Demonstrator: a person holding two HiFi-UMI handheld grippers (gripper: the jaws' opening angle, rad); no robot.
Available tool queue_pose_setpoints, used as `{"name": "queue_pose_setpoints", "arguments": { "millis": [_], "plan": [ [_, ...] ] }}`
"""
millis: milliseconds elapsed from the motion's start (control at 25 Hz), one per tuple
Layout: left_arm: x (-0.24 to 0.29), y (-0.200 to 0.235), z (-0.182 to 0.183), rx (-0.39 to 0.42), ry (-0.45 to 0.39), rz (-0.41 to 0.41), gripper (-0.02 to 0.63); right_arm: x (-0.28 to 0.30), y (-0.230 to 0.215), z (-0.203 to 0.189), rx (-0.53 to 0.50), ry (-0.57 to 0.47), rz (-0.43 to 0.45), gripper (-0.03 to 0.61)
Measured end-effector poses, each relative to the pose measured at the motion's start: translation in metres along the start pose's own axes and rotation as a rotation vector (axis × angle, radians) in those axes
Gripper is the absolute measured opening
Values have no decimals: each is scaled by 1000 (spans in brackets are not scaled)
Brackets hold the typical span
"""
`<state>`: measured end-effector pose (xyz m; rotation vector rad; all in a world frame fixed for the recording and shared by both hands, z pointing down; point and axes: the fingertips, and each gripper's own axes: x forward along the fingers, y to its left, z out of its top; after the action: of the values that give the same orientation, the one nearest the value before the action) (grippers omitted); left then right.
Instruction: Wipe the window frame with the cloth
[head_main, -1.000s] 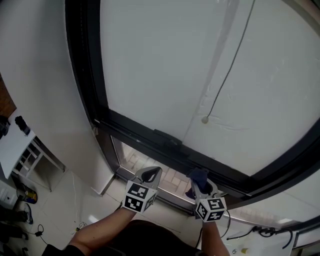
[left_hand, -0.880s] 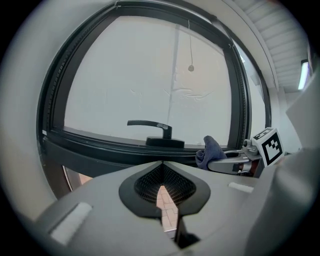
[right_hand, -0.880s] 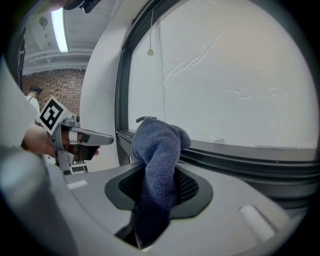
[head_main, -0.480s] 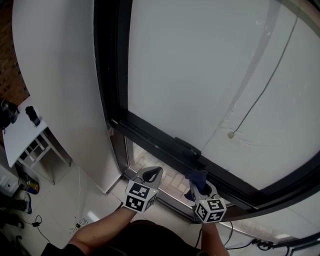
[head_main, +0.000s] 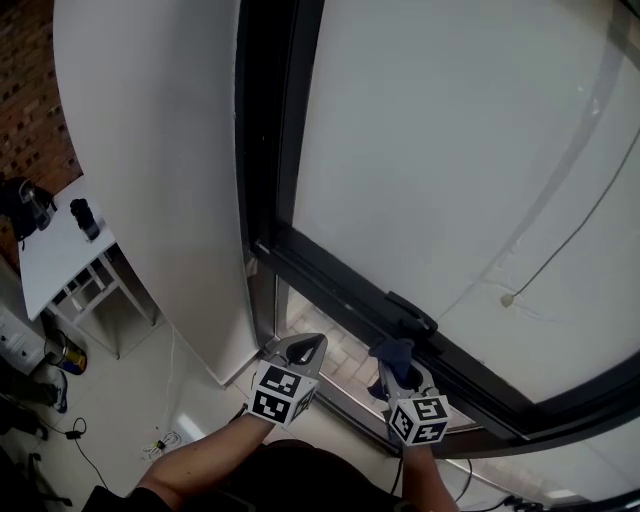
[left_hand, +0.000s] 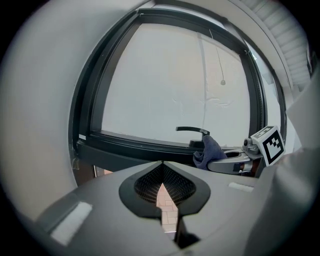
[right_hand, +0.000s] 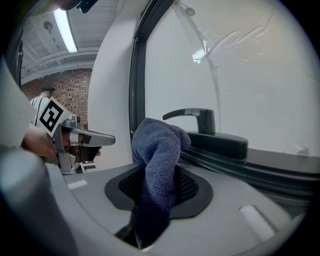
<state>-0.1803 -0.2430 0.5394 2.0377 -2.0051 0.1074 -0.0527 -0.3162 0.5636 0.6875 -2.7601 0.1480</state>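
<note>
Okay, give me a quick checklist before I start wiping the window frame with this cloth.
1. Cloth clamped in right gripper: ok.
2. Left gripper shut and empty: ok.
3. Cloth touching the window frame: cannot tell.
4. Frame ahead free of obstacles: not ok, the handle stands just beyond the cloth.
5. Grippers apart from each other: ok.

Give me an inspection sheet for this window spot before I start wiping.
Surface: window frame, dark, handle on its lower rail; dirt not discernible.
Job's things: blue cloth, bunched, near the handle; contact with frame unclear.
Clutter: nothing seen.
Grippers: right gripper shut on the cloth; left gripper shut, empty.
Cables: blind cord hanging loose; floor cables.
Surroundings: white table and brick wall at left.
</note>
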Motion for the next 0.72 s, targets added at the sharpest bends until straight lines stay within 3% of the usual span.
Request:
{"name": "queue_pose_setpoints", "arguments": {
  "millis": [720],
  "plan": [
    [-22,80,1,-25,-16,59,-6,73,51,22,-7,12,56,127]
  ]
}}
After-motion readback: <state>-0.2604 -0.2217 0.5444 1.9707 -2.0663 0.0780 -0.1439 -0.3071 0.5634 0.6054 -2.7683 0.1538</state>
